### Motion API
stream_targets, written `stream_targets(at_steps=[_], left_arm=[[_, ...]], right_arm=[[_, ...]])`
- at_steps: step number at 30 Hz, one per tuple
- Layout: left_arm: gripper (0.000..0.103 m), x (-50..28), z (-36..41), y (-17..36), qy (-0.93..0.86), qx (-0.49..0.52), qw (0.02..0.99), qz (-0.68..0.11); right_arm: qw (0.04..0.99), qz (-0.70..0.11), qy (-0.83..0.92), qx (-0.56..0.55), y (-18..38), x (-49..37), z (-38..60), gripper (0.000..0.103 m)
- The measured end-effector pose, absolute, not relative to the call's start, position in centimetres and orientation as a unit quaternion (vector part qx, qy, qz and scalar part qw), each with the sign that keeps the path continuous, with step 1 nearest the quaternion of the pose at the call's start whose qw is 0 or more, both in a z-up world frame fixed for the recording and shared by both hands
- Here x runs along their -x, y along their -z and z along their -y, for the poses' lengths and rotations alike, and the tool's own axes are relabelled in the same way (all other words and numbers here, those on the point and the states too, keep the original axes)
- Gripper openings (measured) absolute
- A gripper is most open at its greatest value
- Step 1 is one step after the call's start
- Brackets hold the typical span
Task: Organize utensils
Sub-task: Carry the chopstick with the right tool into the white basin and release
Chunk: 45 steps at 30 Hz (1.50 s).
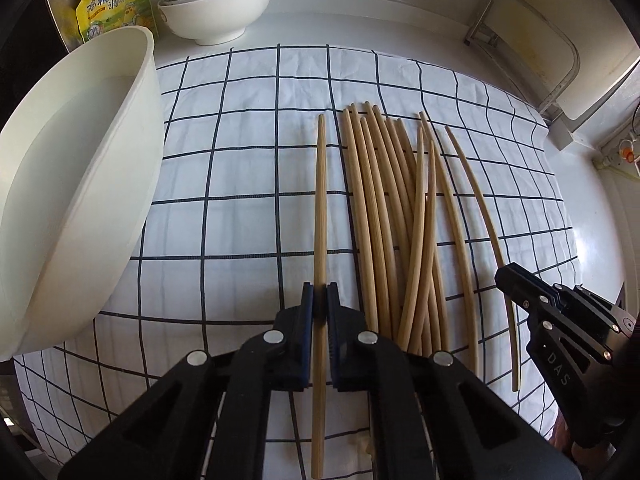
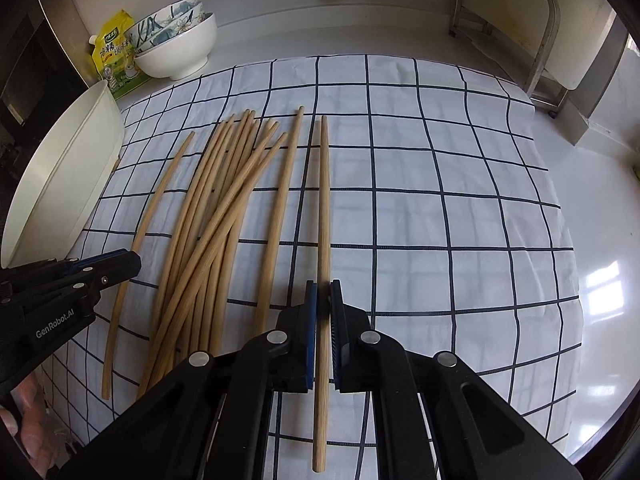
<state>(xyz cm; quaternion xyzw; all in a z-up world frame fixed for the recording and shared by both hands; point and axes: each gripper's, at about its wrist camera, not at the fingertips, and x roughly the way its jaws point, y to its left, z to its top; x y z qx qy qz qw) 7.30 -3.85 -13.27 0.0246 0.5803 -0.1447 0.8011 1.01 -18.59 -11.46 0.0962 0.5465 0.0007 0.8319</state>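
Several wooden chopsticks [image 1: 404,216] lie in a loose bundle on a white checked cloth [image 1: 240,160]. My left gripper [image 1: 320,300] is shut on a single chopstick [image 1: 320,200] at the bundle's left side. My right gripper [image 2: 323,296] is shut on a single chopstick [image 2: 324,200] at the right of the bundle [image 2: 224,216]. Each gripper shows in the other's view: the right gripper [image 1: 504,276] at the lower right, the left gripper [image 2: 132,258] at the lower left. I cannot tell if the held chopsticks are lifted off the cloth.
A large white basin [image 1: 80,184] stands at the left edge of the cloth. Stacked bowls [image 1: 216,4] and a yellow seasoning pouch [image 1: 112,4] stand at the back left. A metal rack [image 1: 528,52] stands at the back right on the white counter.
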Motion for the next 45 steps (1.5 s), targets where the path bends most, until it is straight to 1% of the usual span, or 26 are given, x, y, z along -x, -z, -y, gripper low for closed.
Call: stream_targets(at_steps=[9, 16, 20, 27, 32, 38, 45], left_arm=[[0.007, -6.9, 2.3, 8.2, 0.153, 0.01, 0.822, -0.549], [0.007, -8.7, -3.5, 2.8, 0.123, 0.043, 0.858, -0.497], [0.007, -10.0, -7.7, 1.4, 0.087, 0.053, 0.869, -0.485], [0.007, -12.3, -15.0, 2.6, 0.024, 0.053, 0.873, -0.484], [0.007, -14.3, -18.2, 4.0, 0.003, 0.045, 0.869, -0.493], [0.007, -15.8, -20.1, 6.3, 0.001, 0.039, 0.855, -0.517], [0.007, -16.4, -20.5, 9.0, 0.01, 0.03, 0.838, -0.545]], right_arm=[[0.851, -0.513, -0.022, -0.109, 6.5, -1.7, 17.3, 0.006], [0.868, -0.482, -0.074, -0.098, 2.0, -4.5, 12.2, 0.006], [0.87, -0.47, -0.118, -0.091, 0.5, -7.2, 7.7, 0.006], [0.861, -0.469, -0.18, -0.075, 0.1, -11.8, -0.5, 0.006], [0.848, -0.484, -0.205, -0.071, 1.4, -14.3, -5.1, 0.006], [0.83, -0.512, -0.207, -0.078, 3.6, -15.7, -8.0, 0.006], [0.818, -0.537, -0.193, -0.075, 5.7, -16.2, -8.7, 0.006]])
